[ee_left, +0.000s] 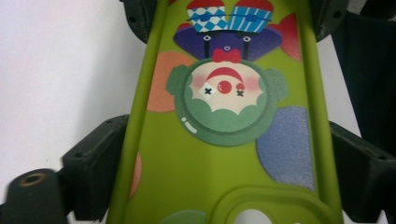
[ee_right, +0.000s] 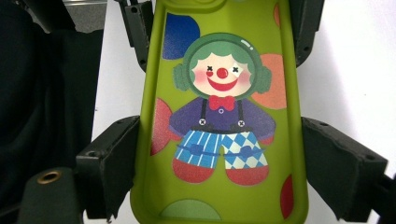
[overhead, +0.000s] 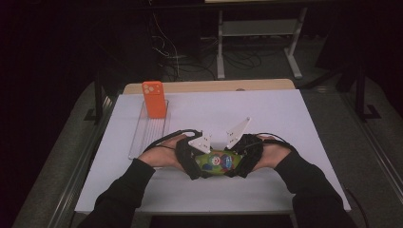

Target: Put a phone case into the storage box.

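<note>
Orange phone case [overhead: 154,99] stands upright at the far end of a clear tray [overhead: 149,129], ahead and left of the left gripper [overhead: 197,159]. Left gripper clamped on one end of a green clown phone case [overhead: 216,161], jaws pressing its long edges. Case lies flat on the white counter [overhead: 266,114], spanning between both grippers. Right gripper [overhead: 236,160] closed on the opposite end, jaws against both sides, clown print facing up.

White table, sparsely set

The flat white rectangular tabletop [overhead: 266,114] carries 1 clear ribbed plastic tray [overhead: 148,135] near its left edge, far end.
</note>
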`<state>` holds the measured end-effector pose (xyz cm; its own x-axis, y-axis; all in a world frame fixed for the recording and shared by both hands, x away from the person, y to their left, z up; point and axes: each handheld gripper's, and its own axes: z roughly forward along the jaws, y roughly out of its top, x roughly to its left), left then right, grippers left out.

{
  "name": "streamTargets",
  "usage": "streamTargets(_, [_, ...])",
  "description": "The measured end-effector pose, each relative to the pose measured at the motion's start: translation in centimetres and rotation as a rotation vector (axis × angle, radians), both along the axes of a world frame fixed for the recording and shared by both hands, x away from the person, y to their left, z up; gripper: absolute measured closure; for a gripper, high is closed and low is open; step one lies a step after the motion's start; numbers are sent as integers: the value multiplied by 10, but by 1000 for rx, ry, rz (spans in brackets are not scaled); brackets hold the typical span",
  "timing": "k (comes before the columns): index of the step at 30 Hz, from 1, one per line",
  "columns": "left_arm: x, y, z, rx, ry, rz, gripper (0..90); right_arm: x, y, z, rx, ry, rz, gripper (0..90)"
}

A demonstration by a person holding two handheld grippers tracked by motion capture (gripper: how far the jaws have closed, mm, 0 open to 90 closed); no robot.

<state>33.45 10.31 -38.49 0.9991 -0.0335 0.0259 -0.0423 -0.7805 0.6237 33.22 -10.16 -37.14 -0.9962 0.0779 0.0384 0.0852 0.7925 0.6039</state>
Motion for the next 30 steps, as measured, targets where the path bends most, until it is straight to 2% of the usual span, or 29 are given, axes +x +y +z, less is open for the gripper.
streamTargets(6, [1,1,1,5,29,-9,139,1,-1,1,16,4,9,147])
streamTargets(11, [3,2,4,10,25,-25,151,0,-3,1,28,9,12,135])
streamTargets(12, [3,3,4,7,33,-14,152,-2,-4,1,13,42,-17,115])
streamTargets(13, [3,3,4,3,45,-4,151,-1,-5,1,22,50,-20,94])
streamTargets(15, [4,4,4,-9,49,30,152,0,-8,1,33,57,-37,51])
streamTargets(18, [4,6,4,-16,43,103,152,3,-14,0,47,40,-100,15])
streamTargets(19, [5,6,3,-14,42,128,152,5,-16,0,59,10,-106,9])
streamTargets(22, [7,9,2,-6,52,179,151,8,-23,1,89,-13,-157,2])
streamTargets(25, [10,11,1,-6,31,249,151,8,-30,2,122,-14,-222,0])
streamTargets(30, [12,13,3,-14,29,369,152,7,-38,-5,134,-12,-314,0])
